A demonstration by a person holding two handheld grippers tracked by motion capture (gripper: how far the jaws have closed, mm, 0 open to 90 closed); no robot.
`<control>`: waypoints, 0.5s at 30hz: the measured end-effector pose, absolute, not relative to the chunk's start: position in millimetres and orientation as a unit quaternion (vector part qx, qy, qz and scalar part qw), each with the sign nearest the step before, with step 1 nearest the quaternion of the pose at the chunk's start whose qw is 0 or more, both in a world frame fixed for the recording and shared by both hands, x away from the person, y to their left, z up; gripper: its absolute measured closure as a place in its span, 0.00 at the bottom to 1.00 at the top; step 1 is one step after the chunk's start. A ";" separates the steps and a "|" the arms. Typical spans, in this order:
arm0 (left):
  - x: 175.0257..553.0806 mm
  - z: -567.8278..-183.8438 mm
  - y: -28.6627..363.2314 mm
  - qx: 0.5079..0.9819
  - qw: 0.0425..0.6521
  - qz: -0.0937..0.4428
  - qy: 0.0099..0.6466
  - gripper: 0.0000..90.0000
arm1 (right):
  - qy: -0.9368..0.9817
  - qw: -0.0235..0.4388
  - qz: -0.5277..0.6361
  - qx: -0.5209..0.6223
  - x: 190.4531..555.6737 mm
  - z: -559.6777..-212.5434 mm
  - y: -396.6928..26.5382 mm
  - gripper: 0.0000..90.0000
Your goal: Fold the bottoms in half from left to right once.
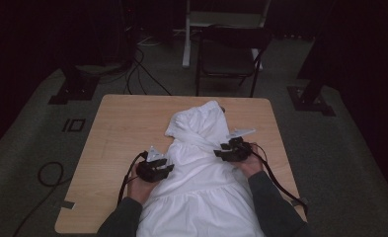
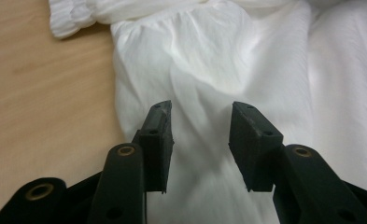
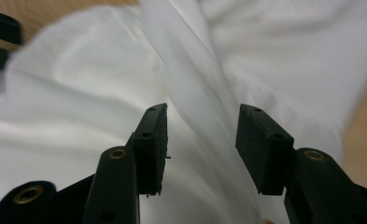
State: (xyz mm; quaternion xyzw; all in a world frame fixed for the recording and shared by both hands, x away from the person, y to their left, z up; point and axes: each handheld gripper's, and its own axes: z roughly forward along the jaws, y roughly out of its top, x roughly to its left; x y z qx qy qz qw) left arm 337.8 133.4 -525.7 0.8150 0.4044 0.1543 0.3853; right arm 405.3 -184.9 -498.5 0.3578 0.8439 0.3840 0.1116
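Note:
A white garment (image 1: 201,163) with gathered seams lies along the middle of the wooden table (image 1: 117,128), its lower part hanging over the near edge. My left gripper (image 1: 157,168) rests at the garment's left side, jaws open over the white cloth (image 2: 204,93), nothing pinched. My right gripper (image 1: 229,150) sits at the garment's right side, jaws open, with a raised fold of the cloth (image 3: 195,107) running between them. A ruffled cuff (image 2: 71,18) lies on the wood in the left gripper view.
A dark folding chair (image 1: 229,54) stands beyond the table's far edge. Cables (image 1: 142,74) trail on the grey floor, and dark stand bases (image 1: 73,89) sit at the far left and far right (image 1: 310,98). Bare wood (image 1: 122,118) lies left of the garment.

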 end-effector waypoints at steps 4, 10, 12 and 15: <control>350.1 -539.4 123.1 0.828 0.355 0.144 0.410 0.66 | 0.853 0.119 0.383 0.334 426.2 -494.2 -152.4 0.58; 349.8 -549.4 121.7 0.825 0.361 0.141 0.412 0.67 | 0.874 0.134 0.351 0.308 451.2 -503.8 -113.7 0.54; 349.2 -549.3 121.5 0.827 0.357 0.144 0.409 0.67 | 0.879 0.126 0.343 0.307 456.7 -508.0 -106.8 0.54; 347.4 -550.6 120.9 0.826 0.360 0.151 0.408 0.66 | 0.894 0.125 0.312 0.295 464.4 -513.8 -100.9 0.83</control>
